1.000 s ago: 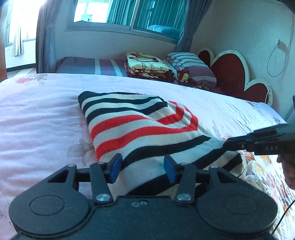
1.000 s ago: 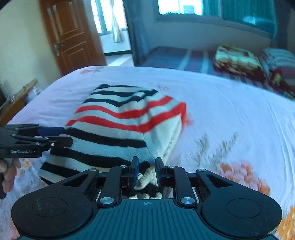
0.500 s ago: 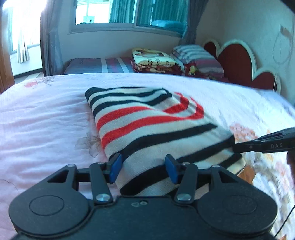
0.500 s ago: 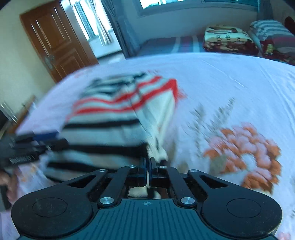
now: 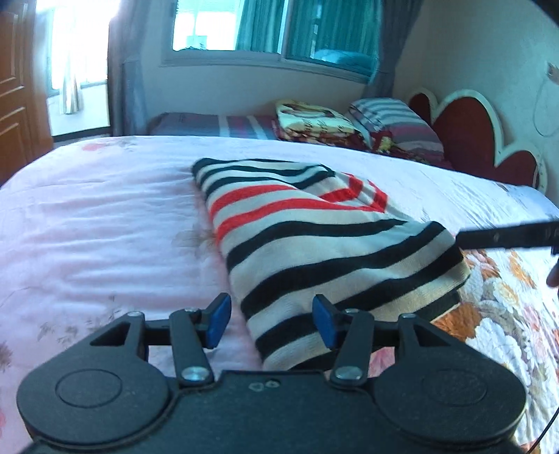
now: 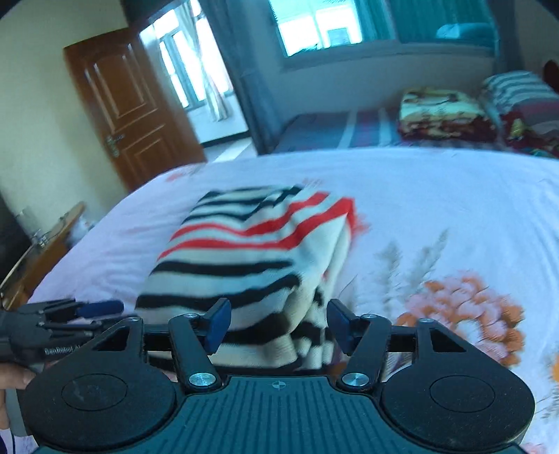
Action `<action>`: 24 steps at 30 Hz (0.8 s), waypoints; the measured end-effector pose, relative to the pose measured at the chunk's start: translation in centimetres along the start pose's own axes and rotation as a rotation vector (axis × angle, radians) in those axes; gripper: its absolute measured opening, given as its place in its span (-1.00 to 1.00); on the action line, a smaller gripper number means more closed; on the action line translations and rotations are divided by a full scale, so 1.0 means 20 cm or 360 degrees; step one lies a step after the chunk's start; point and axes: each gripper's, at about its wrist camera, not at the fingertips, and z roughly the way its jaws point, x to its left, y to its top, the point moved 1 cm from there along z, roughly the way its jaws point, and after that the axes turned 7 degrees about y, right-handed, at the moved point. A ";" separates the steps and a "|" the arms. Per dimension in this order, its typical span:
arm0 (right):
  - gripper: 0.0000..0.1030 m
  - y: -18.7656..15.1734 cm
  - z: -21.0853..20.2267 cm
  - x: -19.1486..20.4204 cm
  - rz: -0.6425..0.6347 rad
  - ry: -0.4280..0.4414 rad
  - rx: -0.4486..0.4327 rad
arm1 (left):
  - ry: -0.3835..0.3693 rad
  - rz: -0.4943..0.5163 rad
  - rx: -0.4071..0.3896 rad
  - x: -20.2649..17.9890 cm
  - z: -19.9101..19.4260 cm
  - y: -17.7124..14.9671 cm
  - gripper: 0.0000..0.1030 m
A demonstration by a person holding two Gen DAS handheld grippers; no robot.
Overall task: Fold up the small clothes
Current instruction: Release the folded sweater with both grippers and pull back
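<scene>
sweater [image 5: 314, 241] folded on bed [image 5: 97, 223] | left hand-held gripper [image 5: 271, 319] open — right hand-held gripper [image 6: 277, 324] opening, empty

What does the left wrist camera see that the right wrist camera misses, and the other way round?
Only the left wrist view shows the heart-shaped red headboard against the wall. Only the right wrist view shows the wooden door and a low wooden stand beside the bed. Both show the folded striped sweater on the floral bedsheet, the folded blankets under the window, and each other's claw: the left claw and the right claw, its jaws opening around the sweater's near edge.
</scene>
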 end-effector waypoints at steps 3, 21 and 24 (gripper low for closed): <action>-0.91 -0.03 0.10 -0.03 0.0039 -0.0004 0.0080 | -0.0011 -0.0105 0.0045 0.04 0.02 -0.02 -0.02; -0.92 -0.08 0.01 0.06 -0.0124 -0.0095 0.0047 | 0.0101 -0.0031 0.0152 -0.06 0.02 -0.09 0.11; -0.94 -0.15 0.18 0.00 -0.0111 -0.0170 0.0196 | 0.0136 -0.0078 0.0155 -0.08 0.04 -0.11 0.22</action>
